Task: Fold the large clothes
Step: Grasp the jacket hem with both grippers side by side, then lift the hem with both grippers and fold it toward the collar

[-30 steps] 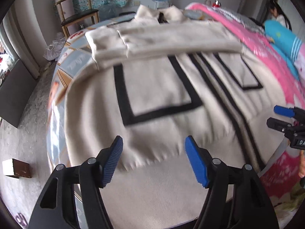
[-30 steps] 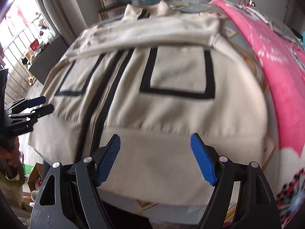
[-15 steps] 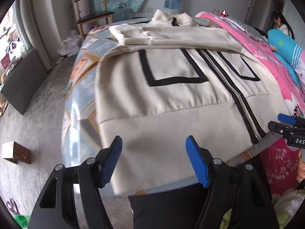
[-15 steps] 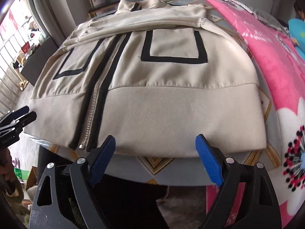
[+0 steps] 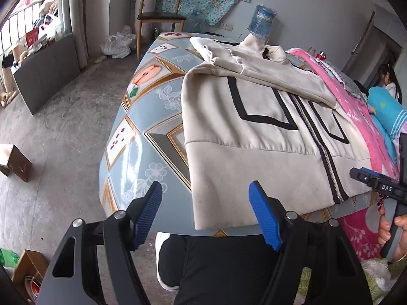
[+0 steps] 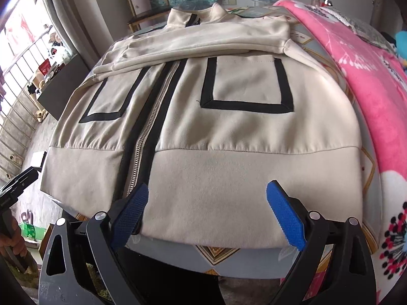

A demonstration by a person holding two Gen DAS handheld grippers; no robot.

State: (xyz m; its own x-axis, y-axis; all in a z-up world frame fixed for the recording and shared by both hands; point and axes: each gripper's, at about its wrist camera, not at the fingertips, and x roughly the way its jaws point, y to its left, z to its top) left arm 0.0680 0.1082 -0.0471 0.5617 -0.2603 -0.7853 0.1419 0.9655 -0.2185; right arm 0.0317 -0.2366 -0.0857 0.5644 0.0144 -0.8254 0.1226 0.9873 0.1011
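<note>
Cream jacket (image 6: 229, 132) lies face up on the patterned table (image 5: 142, 132), zipped, both sleeves (image 6: 203, 40) already folded across the chest, hem band at the near table edge. Left gripper (image 5: 206, 216) hovers off the hem's left corner, jaws spread, holding nothing. Right gripper (image 6: 206, 218) sits low over the hem band, jaws spread, empty.

Risk: pinching only the top layer of the hem would drag the front panel and wrinkle it. Uneven lifting between hands could skew the fold and spill the stacked sleeves.
</note>
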